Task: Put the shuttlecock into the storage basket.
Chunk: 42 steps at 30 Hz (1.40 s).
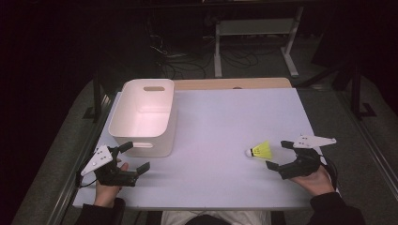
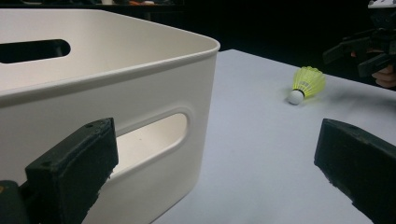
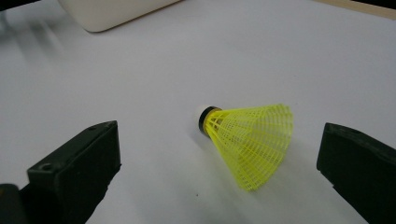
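Observation:
A yellow shuttlecock point(image 1: 260, 150) with a white cork lies on its side on the white table point(image 1: 225, 117), right of centre. My right gripper point(image 1: 278, 154) is open just to its right, jaws wide and pointing at it. Seen from the right gripper view, the shuttlecock point(image 3: 250, 137) lies ahead between the two jaws, touching neither. A white plastic bin point(image 1: 143, 115) with handle slots stands at the left. My left gripper point(image 1: 135, 157) is open at the bin's near front corner, holding nothing. The left gripper view shows the bin point(image 2: 93, 93) close up and the shuttlecock point(image 2: 306, 84) far off.
A wooden strip point(image 1: 232, 83) runs along the table's far edge. Beyond it on the dark floor are cables and a white desk frame point(image 1: 256, 35). The table's middle, between bin and shuttlecock, is bare white surface.

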Available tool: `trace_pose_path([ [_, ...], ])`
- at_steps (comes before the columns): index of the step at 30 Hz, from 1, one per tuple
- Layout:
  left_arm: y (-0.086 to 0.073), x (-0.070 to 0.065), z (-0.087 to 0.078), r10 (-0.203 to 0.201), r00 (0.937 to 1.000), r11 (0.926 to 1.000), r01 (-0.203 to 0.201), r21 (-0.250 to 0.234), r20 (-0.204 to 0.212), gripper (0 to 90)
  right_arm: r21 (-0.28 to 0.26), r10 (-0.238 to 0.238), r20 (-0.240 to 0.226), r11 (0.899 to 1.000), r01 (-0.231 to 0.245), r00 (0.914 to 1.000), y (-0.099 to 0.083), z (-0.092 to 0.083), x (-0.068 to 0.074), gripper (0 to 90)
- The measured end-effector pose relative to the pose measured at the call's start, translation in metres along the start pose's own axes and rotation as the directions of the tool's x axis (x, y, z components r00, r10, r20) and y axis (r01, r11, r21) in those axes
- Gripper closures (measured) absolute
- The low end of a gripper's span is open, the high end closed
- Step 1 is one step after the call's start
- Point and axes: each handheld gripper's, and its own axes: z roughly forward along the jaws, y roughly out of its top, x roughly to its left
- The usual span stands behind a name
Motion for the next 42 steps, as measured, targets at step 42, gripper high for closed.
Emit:
trace_pose_path([
  [42,-0.0001,-0.0005,-0.0007,0.001,1.0000,1.0000,-0.001,0.000,0.005,0.0,0.009,-0.041,-0.030,0.999,0.042,0.9987,0.0063,0.0023,0.0079,1.8],
])
